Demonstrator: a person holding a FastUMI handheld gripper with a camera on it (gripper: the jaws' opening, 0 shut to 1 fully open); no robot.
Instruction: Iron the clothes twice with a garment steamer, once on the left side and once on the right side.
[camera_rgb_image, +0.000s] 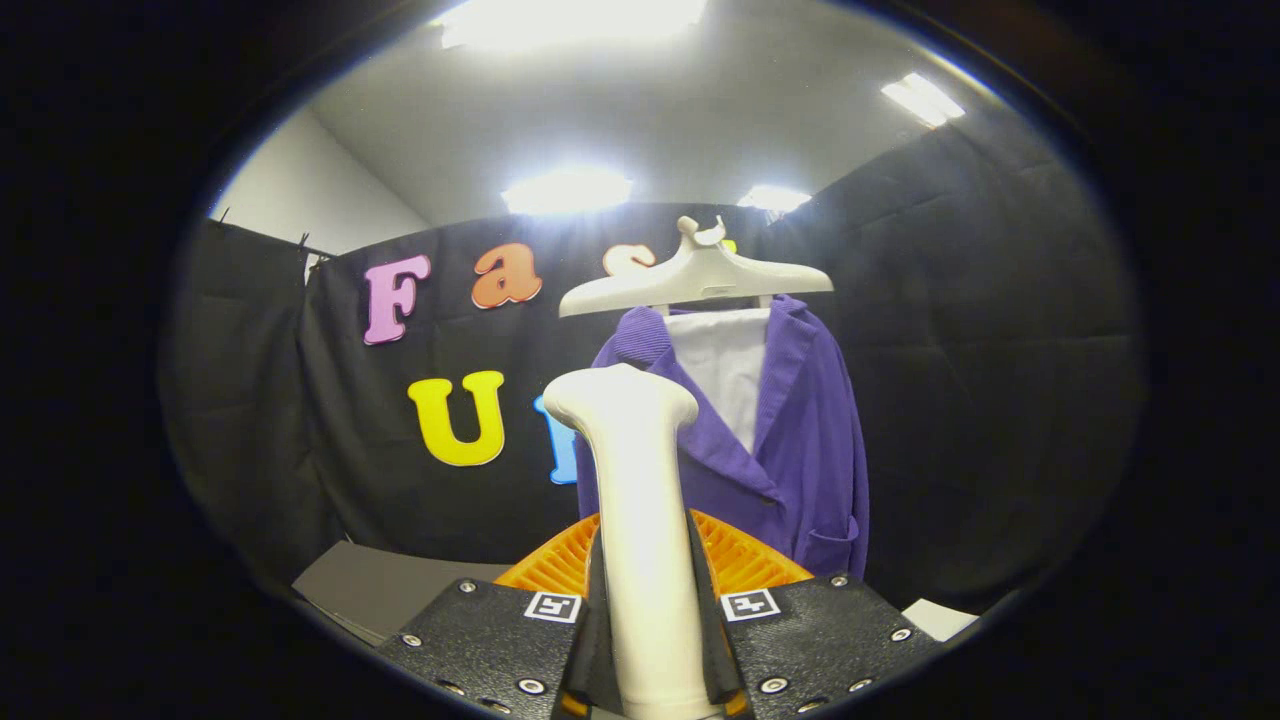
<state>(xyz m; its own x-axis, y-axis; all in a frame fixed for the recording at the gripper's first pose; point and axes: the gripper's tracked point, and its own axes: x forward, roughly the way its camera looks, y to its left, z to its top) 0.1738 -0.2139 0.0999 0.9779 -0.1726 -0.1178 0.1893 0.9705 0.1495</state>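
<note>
Purple corduroy-like cloth marks the jacket (790, 440), which hangs upright on a pale plastic hanger (697, 280) in front of the black cloth wall (990, 350). A white panel (727, 370) shows in the jacket's open collar, and a patch pocket sits low on its front. The garment steamer's cream handle (640, 520) rises upright between the jaws, its rounded head reaching up beside the jacket's collar and overlapping the jacket's left edge. The gripper (650, 650) has its jaws closed on that handle, one finger pressing each side. An orange ribbed part (745, 560) sits just behind the handle, below the jacket's hem. A grey counter (380, 590) lies lower, away from the jacket.
</note>
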